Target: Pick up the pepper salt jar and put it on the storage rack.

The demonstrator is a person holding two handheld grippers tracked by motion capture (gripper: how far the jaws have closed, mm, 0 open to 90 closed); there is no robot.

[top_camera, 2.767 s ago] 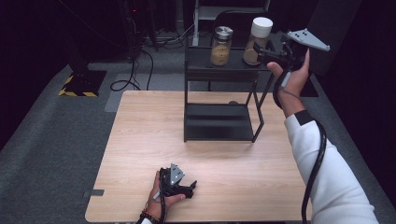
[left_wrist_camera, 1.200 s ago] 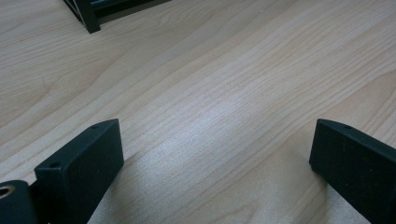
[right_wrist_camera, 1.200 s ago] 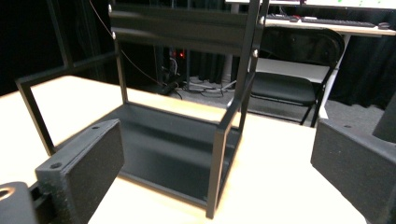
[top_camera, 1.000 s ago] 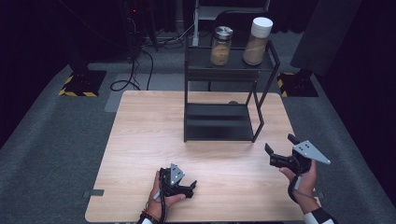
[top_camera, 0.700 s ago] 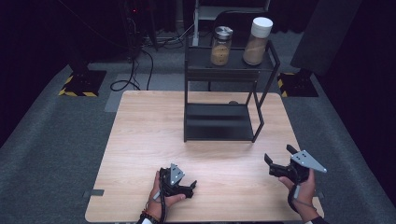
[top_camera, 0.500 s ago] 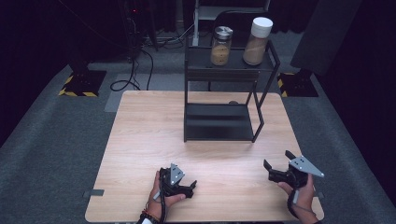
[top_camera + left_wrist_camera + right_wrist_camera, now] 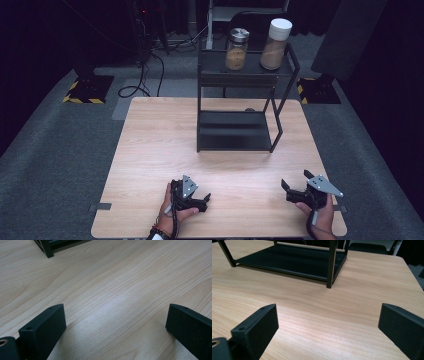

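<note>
grippers rest low on the wooden table (image 7: 150, 150), both empty. left gripper (image 7: 202, 201) sits at about seven o'clock on the tabletop, held by the left hand (image 7: 172, 212), its grey three-cornered plate facing up and its black body lying close to the pale, fine-grained wood. in the left gripper view its two blocky matte-black jaws stand wide apart with only bare wood grain between them, and a corner foot of the rack (image 7: 47, 251) shows at eleven o'clock.

toward twelve o'clock stands the black metal rack (image 7: 235, 132), a square-tubed frame with a flat lower shelf and an upper shelf. on the upper shelf stand two cylindrical jars of tan contents: a glass jar with a metal lid (image 7: 236, 48), and just beside it a taller jar with a white cap (image 7: 276, 44).

right gripper (image 7: 295, 185) sits at about five o'clock near the table's edge, in the right hand (image 7: 320, 220), jaws likewise spread wide over bare wood, well apart from the rack.
</note>
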